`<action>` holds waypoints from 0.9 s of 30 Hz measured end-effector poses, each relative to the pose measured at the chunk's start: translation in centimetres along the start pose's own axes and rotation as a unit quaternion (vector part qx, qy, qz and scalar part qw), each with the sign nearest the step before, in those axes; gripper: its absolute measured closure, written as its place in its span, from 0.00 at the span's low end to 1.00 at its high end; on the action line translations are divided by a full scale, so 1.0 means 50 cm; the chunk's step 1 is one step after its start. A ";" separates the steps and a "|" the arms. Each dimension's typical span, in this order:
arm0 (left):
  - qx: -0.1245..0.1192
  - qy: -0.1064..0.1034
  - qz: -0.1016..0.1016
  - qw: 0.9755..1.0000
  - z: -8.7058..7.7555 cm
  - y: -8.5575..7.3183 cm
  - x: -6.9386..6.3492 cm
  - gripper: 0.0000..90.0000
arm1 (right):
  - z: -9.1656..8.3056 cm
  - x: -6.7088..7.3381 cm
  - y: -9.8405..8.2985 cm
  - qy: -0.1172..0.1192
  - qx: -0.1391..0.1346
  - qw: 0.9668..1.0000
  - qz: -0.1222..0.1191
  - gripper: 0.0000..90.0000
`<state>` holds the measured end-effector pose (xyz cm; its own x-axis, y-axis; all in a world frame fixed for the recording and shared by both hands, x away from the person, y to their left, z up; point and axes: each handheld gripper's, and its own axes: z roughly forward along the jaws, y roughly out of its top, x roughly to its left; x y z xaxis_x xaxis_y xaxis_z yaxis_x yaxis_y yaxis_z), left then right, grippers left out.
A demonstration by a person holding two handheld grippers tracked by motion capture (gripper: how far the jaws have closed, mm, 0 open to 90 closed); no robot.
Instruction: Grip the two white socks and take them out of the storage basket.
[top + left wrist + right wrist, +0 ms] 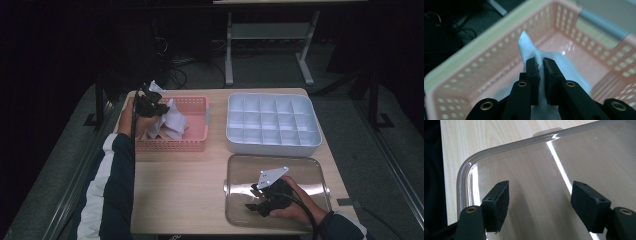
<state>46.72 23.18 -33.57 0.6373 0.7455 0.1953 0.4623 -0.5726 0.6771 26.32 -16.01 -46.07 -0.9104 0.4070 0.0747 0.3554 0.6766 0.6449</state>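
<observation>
A pink perforated basket (197, 145) at the table's left holds crumpled white pieces (176, 124). My left gripper (152, 107) hangs over the basket's left end. In the left gripper view its jaws (541, 62) are shut on a thin white piece (526, 43), which sticks up past the tips above the basket floor (564, 47). My right gripper (256, 201) rests low over a clear plastic lid (305, 170) at the front right. Its jaws (540, 186) stand wide open with nothing between them, just above the lid's rounded corner (474, 161).
A white tray (272, 148) divided into several compartments sits at the back right, behind the lid. Bare wooden tabletop (180, 190) lies between basket and lid. Beyond the table's far edge are a dark floor, cables and a metal table frame (229, 55).
</observation>
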 end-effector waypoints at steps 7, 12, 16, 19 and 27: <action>-0.042 0.013 0.002 0.999 -0.072 0.025 -0.001 0.92 | 0.001 0.000 0.000 -0.006 0.001 1.000 -0.009 0.34; -0.059 0.014 0.002 0.998 -0.113 0.041 -0.004 0.92 | 0.000 0.001 0.003 -0.006 -0.001 1.000 -0.003 0.34; -0.072 0.015 0.003 0.997 -0.143 0.053 -0.005 0.93 | -0.003 0.000 0.004 -0.007 -0.004 1.000 -0.003 0.34; -0.080 0.016 0.003 0.997 -0.163 0.060 -0.009 0.93 | -0.004 0.000 0.004 -0.006 -0.007 1.000 0.002 0.34; -0.081 0.014 -0.001 0.997 -0.159 0.064 -0.016 0.93 | -0.005 0.002 0.004 -0.007 -0.007 1.000 0.001 0.34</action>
<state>42.78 23.48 -25.91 0.6175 0.7573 0.2124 0.3564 -0.5102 0.7828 26.24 -15.99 -45.76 -0.9068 0.4165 0.0654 0.3536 0.6671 0.6557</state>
